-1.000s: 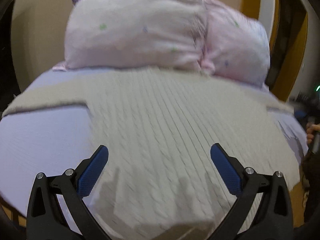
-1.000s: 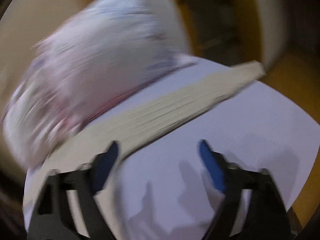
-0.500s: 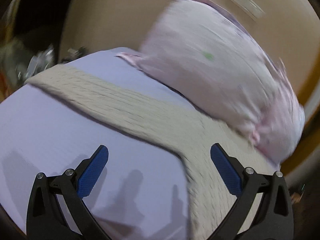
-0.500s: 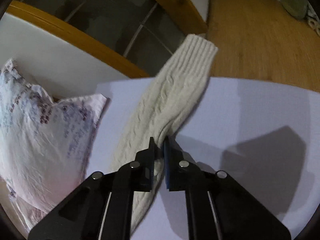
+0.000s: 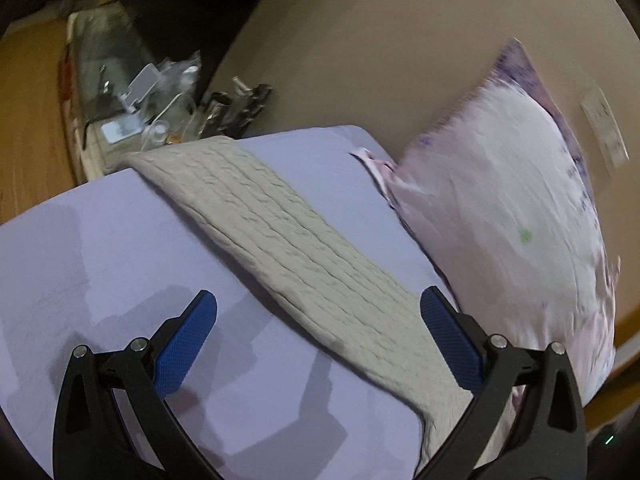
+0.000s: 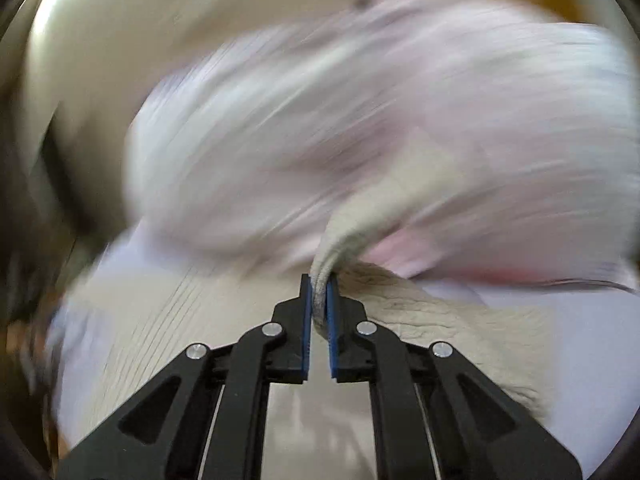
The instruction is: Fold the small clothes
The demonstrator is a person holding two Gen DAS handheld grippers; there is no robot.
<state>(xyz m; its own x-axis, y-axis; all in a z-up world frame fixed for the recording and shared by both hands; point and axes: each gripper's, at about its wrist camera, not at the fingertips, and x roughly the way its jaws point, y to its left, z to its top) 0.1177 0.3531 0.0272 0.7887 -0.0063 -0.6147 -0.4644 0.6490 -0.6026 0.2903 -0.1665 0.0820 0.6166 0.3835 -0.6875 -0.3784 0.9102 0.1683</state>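
Dim warm light, heavy motion blur right view, fisheye-warped dark edges

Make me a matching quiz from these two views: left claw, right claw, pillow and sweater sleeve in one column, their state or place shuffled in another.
1. left claw
2. right claw
3. pillow
4. sweater sleeve

A. leans against the wall
B. open, holding nothing
C. lies flat across the lilac sheet
D. shut on knit fabric

Pairs: 1-B, 2-D, 3-A, 4-C
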